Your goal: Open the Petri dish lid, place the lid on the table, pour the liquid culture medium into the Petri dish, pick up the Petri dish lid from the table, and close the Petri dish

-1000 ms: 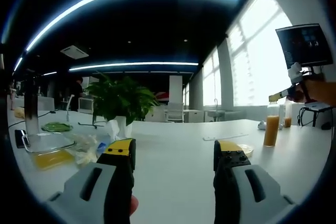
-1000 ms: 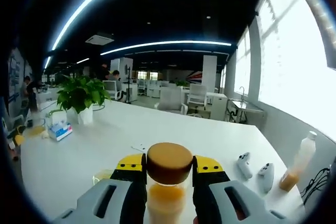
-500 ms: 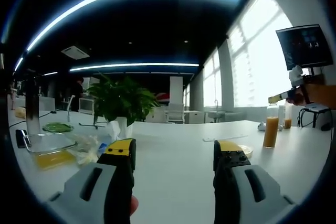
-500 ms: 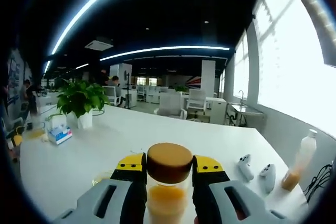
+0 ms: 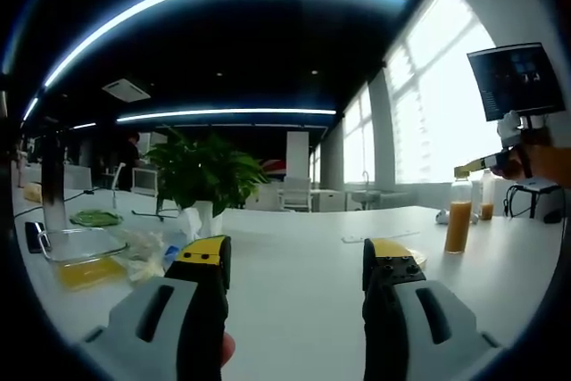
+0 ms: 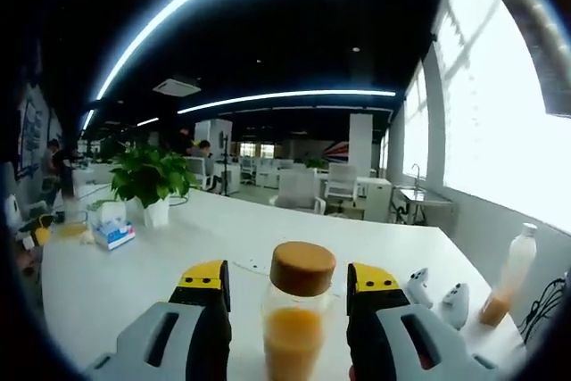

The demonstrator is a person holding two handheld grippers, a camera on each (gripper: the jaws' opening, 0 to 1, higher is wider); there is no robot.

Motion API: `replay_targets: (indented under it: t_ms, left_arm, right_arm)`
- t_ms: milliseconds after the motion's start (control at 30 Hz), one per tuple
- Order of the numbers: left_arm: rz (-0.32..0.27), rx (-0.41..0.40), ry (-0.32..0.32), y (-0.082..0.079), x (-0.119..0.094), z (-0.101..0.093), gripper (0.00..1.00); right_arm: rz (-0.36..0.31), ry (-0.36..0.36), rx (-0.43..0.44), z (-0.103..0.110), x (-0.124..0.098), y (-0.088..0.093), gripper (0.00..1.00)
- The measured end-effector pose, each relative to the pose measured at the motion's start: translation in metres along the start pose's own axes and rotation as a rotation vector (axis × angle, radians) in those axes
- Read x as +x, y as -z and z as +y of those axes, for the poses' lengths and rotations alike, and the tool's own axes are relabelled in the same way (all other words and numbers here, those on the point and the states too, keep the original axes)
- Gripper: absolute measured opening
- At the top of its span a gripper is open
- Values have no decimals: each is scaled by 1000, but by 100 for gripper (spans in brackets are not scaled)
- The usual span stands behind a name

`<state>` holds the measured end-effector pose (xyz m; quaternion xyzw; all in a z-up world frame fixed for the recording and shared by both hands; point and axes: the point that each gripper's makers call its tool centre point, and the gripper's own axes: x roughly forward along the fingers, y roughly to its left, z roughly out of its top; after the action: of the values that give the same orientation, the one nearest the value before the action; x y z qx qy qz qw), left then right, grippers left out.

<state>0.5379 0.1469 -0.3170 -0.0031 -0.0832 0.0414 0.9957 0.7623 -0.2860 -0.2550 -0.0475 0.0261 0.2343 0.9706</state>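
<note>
Right tongs (image 6: 289, 287) spread either side of the corked bottle (image 6: 298, 327) of orange liquid standing on the worktop (image 6: 134, 274); left tongs (image 5: 294, 260) spread, empty.

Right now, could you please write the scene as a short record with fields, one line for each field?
left tool: open, holds nothing, above the white table
right tool: open, jaws apart on both sides of the bottle
bottle: clear, cork-coloured cap, orange liquid inside, upright between the right jaws, a gap on each side
Petri dish: on the table, partly behind the left tool's right jaw; whether its lid is on, I cannot tell
other things: potted plant, two white controllers, a second bottle with orange liquid
</note>
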Motion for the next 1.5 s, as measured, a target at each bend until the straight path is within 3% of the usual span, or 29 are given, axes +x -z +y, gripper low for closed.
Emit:
replay_targets:
  t_ms: [400, 533, 600, 833, 1100, 1200, 1267, 1500]
  left_arm:
    - [-2, 2, 12, -1, 6, -3, 51]
    - [0, -1, 19, 1, 9, -5, 51]
    - [5, -2, 23, 4, 10, -6, 51]
    - [23, 0, 55, 10, 12, -16, 51]
    - [21, -14, 46, 16, 14, -17, 51]
    - [28, -18, 47, 21, 13, -20, 51]
    - [26, -26, 56, 23, 12, -23, 52]
    - [38, -29, 46, 31, 9, -23, 52]
  right_arm:
    - [-53, 45, -7, -9, -48, -3, 47]
    - [-71, 85, -15, -14, -68, 8, 46]
    - [-57, 76, 55, -13, -74, 18, 46]
    - [-75, 136, 30, -21, -96, 36, 46]
    - [-97, 209, 12, -29, -134, 54, 46]
    - [-139, 231, 51, -31, -148, 56, 46]
    - [-94, 239, 94, -33, -154, 71, 46]
    - [-139, 294, 144, -41, -179, 89, 47]
